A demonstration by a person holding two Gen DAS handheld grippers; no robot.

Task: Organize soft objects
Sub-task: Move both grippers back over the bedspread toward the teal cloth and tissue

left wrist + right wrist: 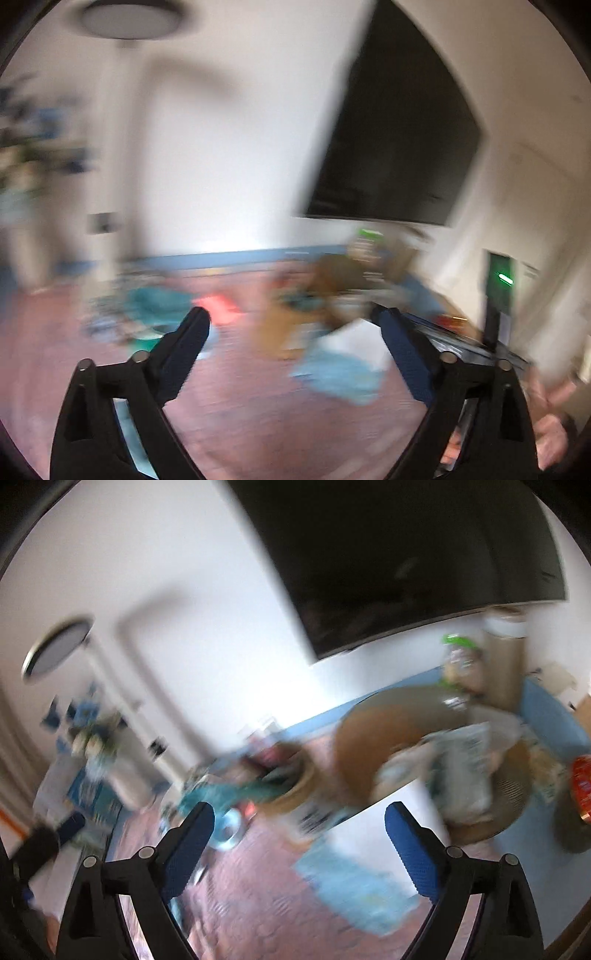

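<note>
Both wrist views are heavily smeared by blur, so most small items cannot be identified.

In the left wrist view, the left gripper [295, 325] has its black arms and dark blue ribbed pads spread wide, with nothing between them. Beyond its left pad lies a teal heap of soft cloth [159, 302] on the reddish patterned floor [258, 424], and just past that pad's tip a small red-orange blur [221, 306]. Between the pads, near the right one, a pale blue cloth [340, 373] lies flat on the floor. Above the right pad a large black wall screen [399, 147] hangs on the white wall.

In the right wrist view, the right gripper [299, 812] is likewise wide apart and empty. Ahead of its left pad sits the teal cloth heap [229, 794]. Between the pads, the pale blue cloth [354, 886] rests on the floor. Beyond the right pad stands a round brown woven basket [369, 746] holding pale soft items [461, 768].
</note>
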